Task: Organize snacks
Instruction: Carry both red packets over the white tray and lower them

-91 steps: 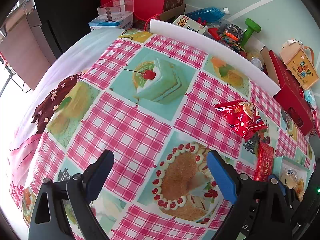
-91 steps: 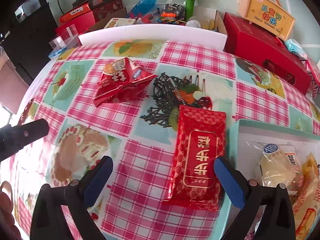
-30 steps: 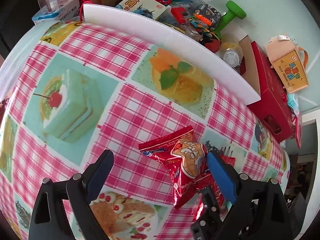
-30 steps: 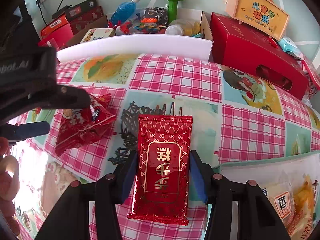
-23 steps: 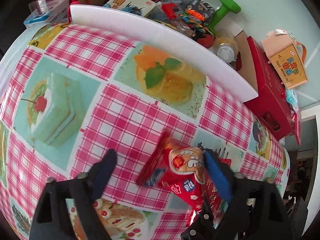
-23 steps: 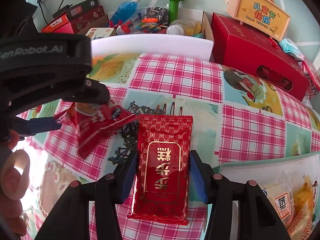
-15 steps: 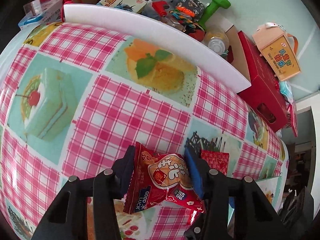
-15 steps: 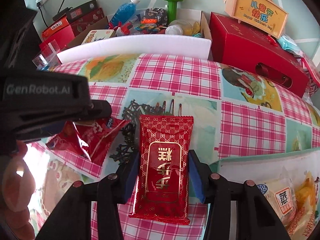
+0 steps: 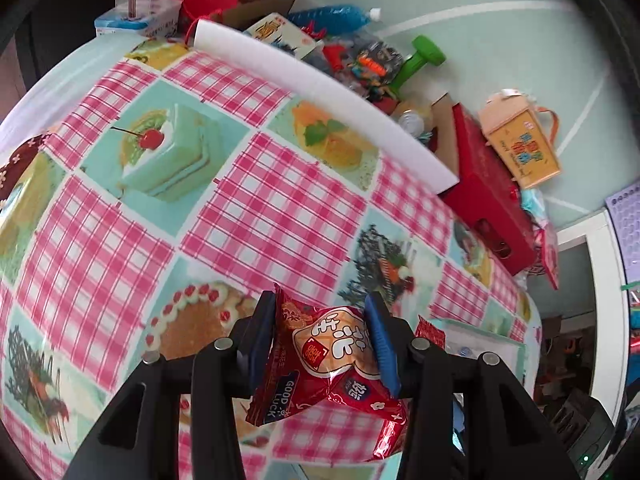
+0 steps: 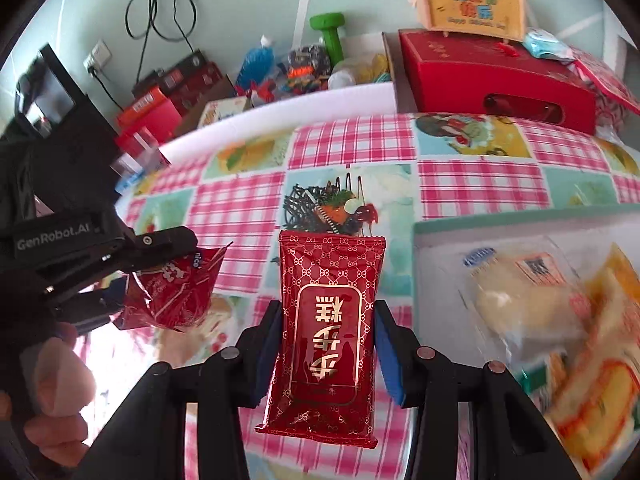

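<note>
Checked tablecloth (image 9: 276, 208), "GOOD LUCK" snack packet (image 9: 324, 364)

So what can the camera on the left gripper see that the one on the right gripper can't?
Only the left wrist view shows the front of the crinkled red snack bag gripped by the left gripper, and the cherry-cake print.

Only the right wrist view shows the flat red packet gripped by the right gripper, the tray of wrapped pastries, and wall cables.

Both show the checked tablecloth, green dumbbell and red box.
</note>
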`<action>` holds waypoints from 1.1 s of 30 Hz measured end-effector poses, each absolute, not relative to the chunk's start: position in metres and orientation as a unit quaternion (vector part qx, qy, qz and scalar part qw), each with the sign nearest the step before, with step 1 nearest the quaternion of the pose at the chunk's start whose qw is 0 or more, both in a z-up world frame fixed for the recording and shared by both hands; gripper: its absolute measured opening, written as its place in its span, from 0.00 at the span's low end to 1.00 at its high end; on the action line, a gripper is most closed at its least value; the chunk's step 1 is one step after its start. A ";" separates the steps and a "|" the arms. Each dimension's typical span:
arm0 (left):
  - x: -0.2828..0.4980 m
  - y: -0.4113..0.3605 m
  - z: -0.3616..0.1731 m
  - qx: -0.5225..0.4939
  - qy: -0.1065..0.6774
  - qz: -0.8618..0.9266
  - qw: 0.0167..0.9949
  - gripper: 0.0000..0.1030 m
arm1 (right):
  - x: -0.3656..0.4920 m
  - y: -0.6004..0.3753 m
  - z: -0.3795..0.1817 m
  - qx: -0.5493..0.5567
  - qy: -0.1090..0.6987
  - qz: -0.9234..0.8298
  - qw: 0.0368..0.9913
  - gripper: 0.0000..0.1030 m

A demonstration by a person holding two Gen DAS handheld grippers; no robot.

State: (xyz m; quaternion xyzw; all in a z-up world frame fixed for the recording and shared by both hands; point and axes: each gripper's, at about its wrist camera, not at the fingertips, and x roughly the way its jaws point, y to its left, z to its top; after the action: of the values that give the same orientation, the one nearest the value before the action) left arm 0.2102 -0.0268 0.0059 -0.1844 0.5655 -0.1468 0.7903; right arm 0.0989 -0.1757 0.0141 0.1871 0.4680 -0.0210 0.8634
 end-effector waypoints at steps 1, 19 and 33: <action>0.203 -0.026 0.013 -0.187 0.560 -0.152 0.793 0.45 | 0.091 -0.177 0.021 0.191 0.460 -0.018 0.867 0.46; 0.112 -0.149 0.021 -0.094 0.532 -0.258 0.801 0.45 | -0.042 -0.322 0.032 0.265 0.419 -0.188 0.848 0.46; 0.090 -0.195 -0.007 -0.066 0.549 -0.282 0.784 0.48 | -0.049 -0.335 0.010 0.282 0.427 -0.186 0.839 0.48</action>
State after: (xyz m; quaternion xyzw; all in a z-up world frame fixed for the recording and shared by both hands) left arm 0.0900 -0.1955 -0.0066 -0.0659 0.5485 -0.2821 0.7843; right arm -0.0493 -0.3354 0.0103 0.2817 0.4268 -0.1860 0.8389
